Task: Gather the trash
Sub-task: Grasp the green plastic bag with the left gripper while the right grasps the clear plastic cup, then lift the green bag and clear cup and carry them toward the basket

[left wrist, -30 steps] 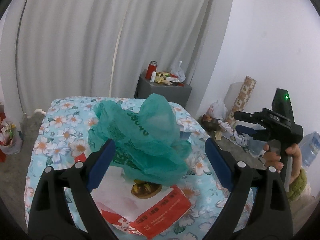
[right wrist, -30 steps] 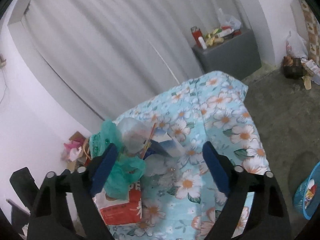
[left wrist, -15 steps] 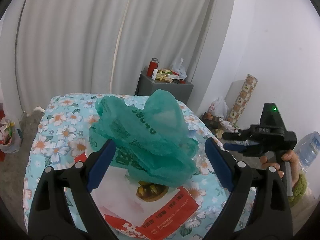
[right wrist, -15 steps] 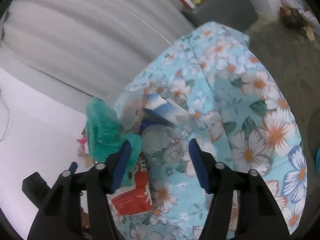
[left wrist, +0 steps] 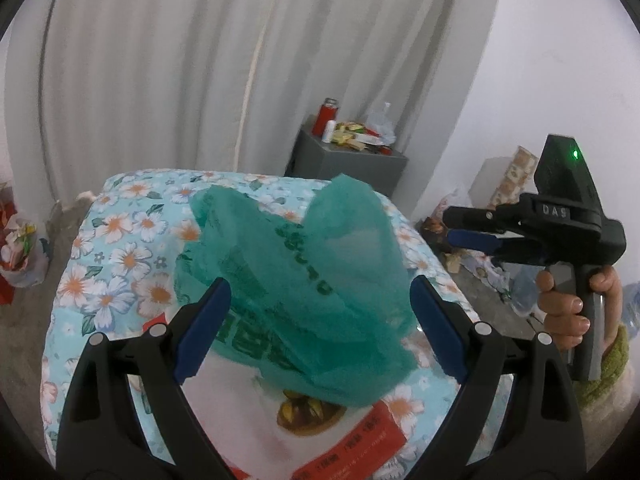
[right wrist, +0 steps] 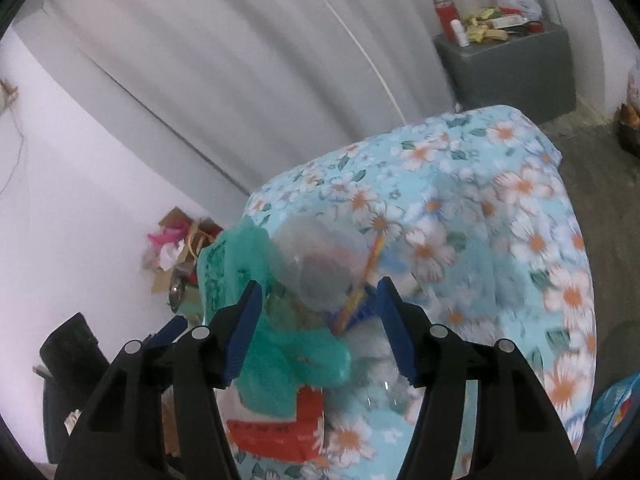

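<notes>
Both hand-held grippers hover over a pile of rubbish on a table covered with a light blue floral cloth [left wrist: 120, 248]. On the left, the black left gripper [left wrist: 320, 326] with blue pads has its jaws spread wide, with nothing pressed between them; a crumpled green plastic bag [left wrist: 304, 276] rises in the gap ahead of them, clear of both pads. That bag lies on a white and red printed food wrapper [left wrist: 348, 436] near the table's front edge. Seen from the left wrist view, the right gripper [left wrist: 472, 226] is off the table's right side, held by a hand [left wrist: 568, 304] on its grey handle, its two blue-padded fingers pointing toward the bag. From its own camera, the right gripper [right wrist: 318, 330] has its jaws part-way apart, having just been closing, and they frame the green plastic bag [right wrist: 256, 312], a clear plastic cup [right wrist: 320, 264] and an orange-yellow straw-like stick [right wrist: 370, 268]; the view is blurred and I cannot tell whether either pad touches the trash. Behind the table hang pale grey curtains [left wrist: 180, 64], and a grey cabinet [left wrist: 344, 170] with a red flask [left wrist: 328, 116] and small clutter stands by the wall.
</notes>
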`<state>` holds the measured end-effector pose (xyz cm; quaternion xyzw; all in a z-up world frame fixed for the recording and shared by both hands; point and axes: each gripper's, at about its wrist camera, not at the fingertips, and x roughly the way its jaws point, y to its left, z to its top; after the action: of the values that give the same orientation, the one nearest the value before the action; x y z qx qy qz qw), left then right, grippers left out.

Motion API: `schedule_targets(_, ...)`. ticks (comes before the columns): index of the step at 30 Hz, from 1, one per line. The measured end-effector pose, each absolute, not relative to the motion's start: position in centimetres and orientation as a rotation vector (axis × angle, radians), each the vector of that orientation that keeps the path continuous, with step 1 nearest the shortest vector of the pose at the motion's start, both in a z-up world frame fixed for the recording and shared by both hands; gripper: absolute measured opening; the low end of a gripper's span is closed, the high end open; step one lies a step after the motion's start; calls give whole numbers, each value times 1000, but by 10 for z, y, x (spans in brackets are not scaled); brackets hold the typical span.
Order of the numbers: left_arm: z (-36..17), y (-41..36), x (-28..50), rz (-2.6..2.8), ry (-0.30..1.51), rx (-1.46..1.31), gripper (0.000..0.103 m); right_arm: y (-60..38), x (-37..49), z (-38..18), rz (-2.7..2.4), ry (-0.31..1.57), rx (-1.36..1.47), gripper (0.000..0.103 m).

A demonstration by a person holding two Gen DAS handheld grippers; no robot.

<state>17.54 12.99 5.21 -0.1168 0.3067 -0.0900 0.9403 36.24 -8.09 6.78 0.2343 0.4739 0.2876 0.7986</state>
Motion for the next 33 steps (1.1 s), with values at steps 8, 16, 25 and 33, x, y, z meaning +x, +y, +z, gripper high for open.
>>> schedule_targets(8, 35, 146, 196, -147, 699, -315, 56, -28, 397, 67, 638, 1068, 335, 67)
schedule_targets(16, 27, 161, 194, -148, 702, -365, 17, 0, 407, 63, 633, 1087, 217, 67)
schedule_targets(25, 36, 182, 177, -122, 609, -414, 2, 17, 410, 55, 632, 1105, 147, 67)
schedule_targets(33, 47, 187, 169, -118, 554, -413, 2, 24, 404, 58, 618, 1063, 78, 66)
